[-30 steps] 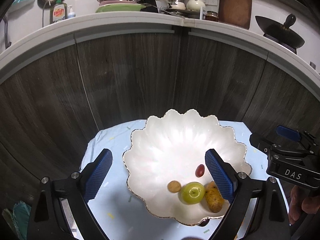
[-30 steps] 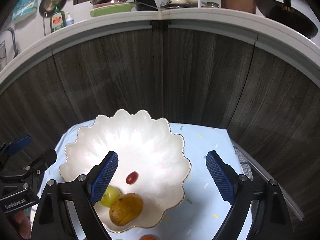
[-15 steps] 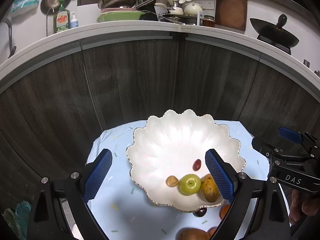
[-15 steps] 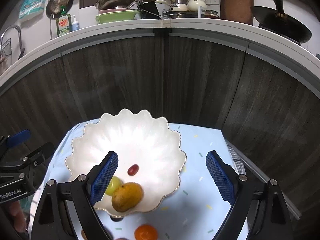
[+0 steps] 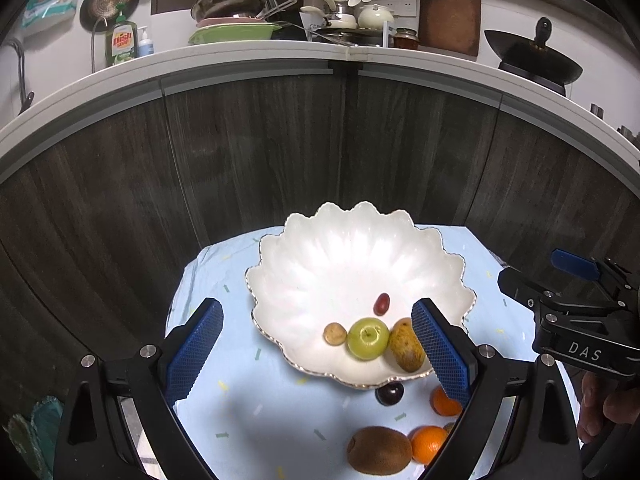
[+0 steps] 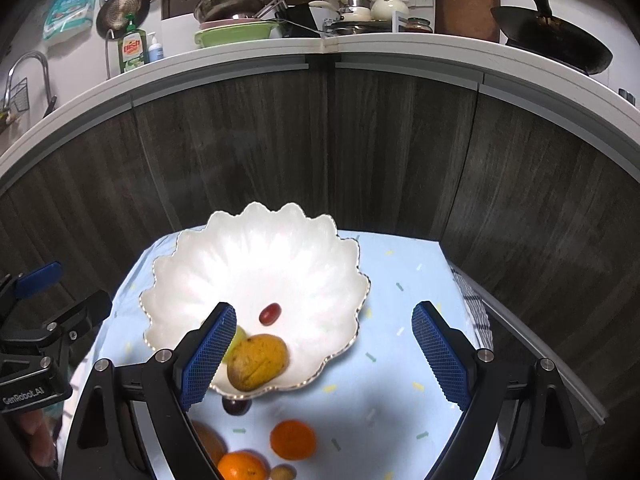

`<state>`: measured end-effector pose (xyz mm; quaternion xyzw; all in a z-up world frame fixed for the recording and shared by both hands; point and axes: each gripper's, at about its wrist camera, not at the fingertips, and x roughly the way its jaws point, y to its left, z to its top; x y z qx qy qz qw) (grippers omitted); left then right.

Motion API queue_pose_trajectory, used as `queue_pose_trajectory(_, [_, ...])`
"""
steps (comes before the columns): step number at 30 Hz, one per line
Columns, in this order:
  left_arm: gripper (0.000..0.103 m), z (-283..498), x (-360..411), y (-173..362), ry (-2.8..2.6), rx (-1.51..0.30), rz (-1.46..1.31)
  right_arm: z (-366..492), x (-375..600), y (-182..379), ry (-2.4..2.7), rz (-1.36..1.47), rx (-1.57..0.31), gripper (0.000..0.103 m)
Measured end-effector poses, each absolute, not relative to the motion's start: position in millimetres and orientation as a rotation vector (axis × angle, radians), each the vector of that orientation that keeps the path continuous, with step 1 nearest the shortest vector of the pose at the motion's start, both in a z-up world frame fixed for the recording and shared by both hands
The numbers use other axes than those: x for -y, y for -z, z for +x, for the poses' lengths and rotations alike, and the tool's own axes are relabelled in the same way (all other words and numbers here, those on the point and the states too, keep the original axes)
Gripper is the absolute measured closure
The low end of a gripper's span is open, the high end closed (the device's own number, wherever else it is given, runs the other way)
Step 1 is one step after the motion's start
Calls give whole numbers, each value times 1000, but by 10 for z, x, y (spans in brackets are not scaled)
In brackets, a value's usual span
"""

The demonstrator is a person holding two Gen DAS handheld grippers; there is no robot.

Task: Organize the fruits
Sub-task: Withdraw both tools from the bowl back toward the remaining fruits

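Both tongs stood released with nothing between their blue pads: the left gripper (image 5: 316, 344) and the right gripper (image 6: 322, 350) each hung above the pale blue tablecloth (image 5: 240, 392), tilted downward toward the fruit. Just ahead of the left gripper, partly behind its right pad, sat the white scalloped bowl (image 5: 340, 256), holding a green apple (image 5: 368, 338), a small brownish fruit (image 5: 335, 333) touching the apple's left side, a yellow-brown mango (image 5: 406, 350) at the apple's right, and a red grape (image 5: 381, 304) a little farther off. Nearer to that gripper than the bowl, loose on the cloth, lay a dark plum (image 5: 389, 394) just beside the bowl's near rim, two oranges (image 5: 428, 444) (one half hidden by the right pad) and a kiwi (image 5: 378, 455). From the right gripper the same bowl (image 6: 256, 248) lay ahead and to the left, its mango (image 6: 257, 367) just beside the left pad. Far out to the right of the left gripper, the other tool's black body showed, with fingers of a hand (image 5: 600, 408) under it. Beyond the table rose dark wood cabinet doors (image 5: 280, 152).
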<state>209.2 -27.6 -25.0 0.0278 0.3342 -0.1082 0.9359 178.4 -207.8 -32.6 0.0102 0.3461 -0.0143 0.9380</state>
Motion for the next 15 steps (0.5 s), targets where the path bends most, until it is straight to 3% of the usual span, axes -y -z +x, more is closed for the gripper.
queue_pose_trajectory(15, [7,1811,287,444,261,-693,93,1525,2051,543,18,41,-747,13])
